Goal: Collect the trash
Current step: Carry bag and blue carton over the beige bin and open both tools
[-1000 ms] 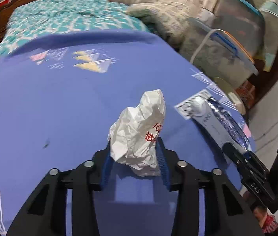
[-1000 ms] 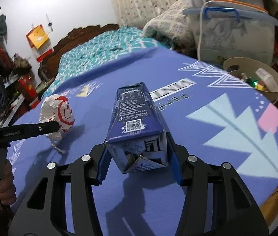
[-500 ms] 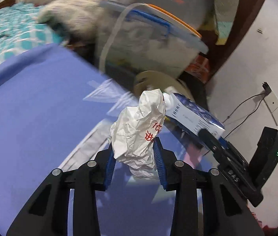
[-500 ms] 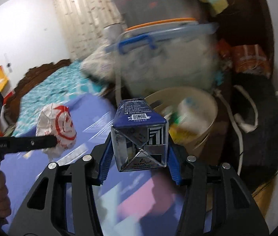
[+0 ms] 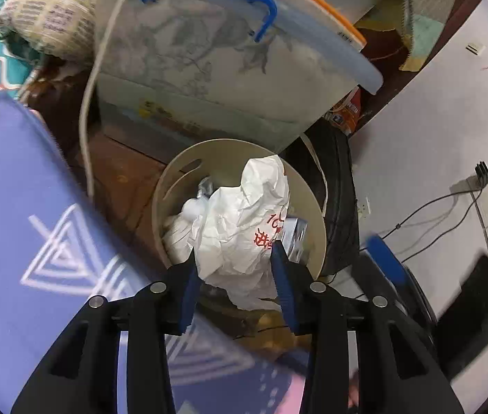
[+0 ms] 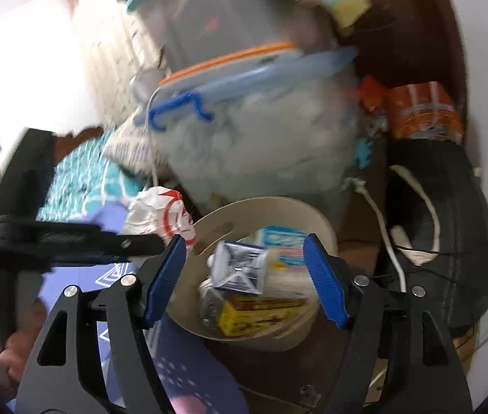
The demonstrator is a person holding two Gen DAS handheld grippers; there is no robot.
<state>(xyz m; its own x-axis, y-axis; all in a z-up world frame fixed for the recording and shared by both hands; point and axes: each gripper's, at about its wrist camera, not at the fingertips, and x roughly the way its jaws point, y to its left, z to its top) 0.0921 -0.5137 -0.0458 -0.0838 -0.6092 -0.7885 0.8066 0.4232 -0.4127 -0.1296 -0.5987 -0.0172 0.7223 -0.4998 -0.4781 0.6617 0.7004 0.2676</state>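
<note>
In the left wrist view, the left gripper [image 5: 233, 269] sits in the lower middle of the frame with its blue pads clenched on a crumpled white wrapper [image 5: 244, 227] printed in red; the wad stands up from the fingers toward the centre of the picture, directly in line with the open mouth of the beige bin [image 5: 175, 186], whose rim rings it on the left, top and right. The blue bedcover [image 5: 19, 241] fills the lower left, so the wrapper appears past the bed's edge, and a release would probably drop it into the bin. In the right wrist view, the right gripper [image 6: 244, 279] is spread wide at lower centre, its jaws having just been opening, with nothing between the pads; the blue milk carton [image 6: 240, 269] lies loose inside the bin [image 6: 261, 338] among other boxes, beyond and below the fingers. At centre left, the wrapper [image 6: 161, 214] shows just beside the bin's left rim. The left hand's load looks like the one still to go in.
</note>
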